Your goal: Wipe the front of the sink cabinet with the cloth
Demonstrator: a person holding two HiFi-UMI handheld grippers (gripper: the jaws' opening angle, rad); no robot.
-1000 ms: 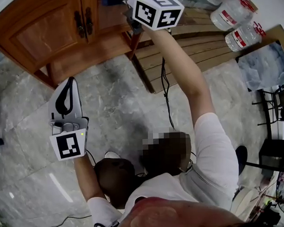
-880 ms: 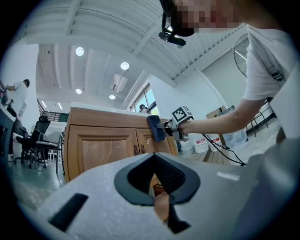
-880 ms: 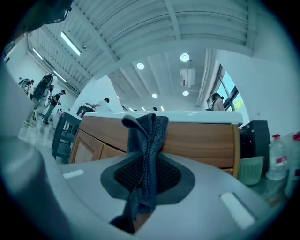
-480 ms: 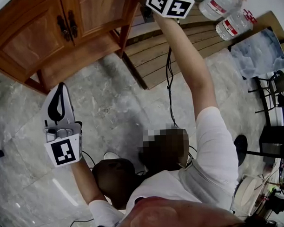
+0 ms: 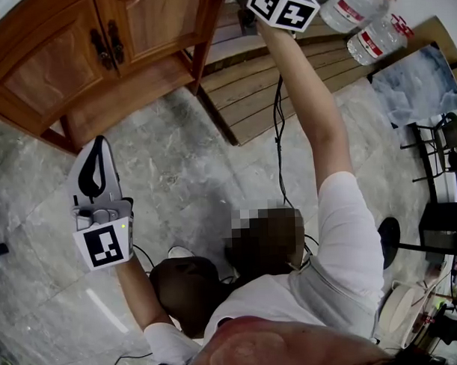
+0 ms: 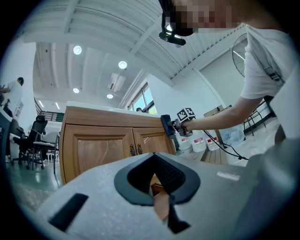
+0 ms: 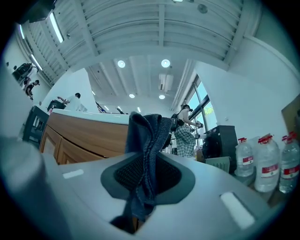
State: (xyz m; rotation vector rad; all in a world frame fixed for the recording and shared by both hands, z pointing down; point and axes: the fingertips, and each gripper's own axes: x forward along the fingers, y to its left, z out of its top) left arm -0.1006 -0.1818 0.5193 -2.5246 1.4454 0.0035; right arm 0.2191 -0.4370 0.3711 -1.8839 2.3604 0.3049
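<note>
**Left tongs** (image 6: 153, 158): I hold them low over the grey stone floor (image 5: 176, 180), in front of the sink cabinet (image 5: 60, 64) and clear of it. The jaws are pressed together, the dark pads meet at the tips, and nothing is between them.

**Right tongs** (image 7: 149, 152): my arm reaches forward to the cabinet's right-hand corner. The jaws are pinched on the blue cloth (image 7: 146, 136). It runs down between the pads as a narrow fold, and its bunched end stands up past the tips. In the left gripper view the cloth (image 6: 166, 124) sits at the corner post beside the right door. Whether it presses on the wood cannot be made out.

**Background:** water bottles (image 5: 361, 12) stand on wooden boards to the right of the cabinet.
</note>
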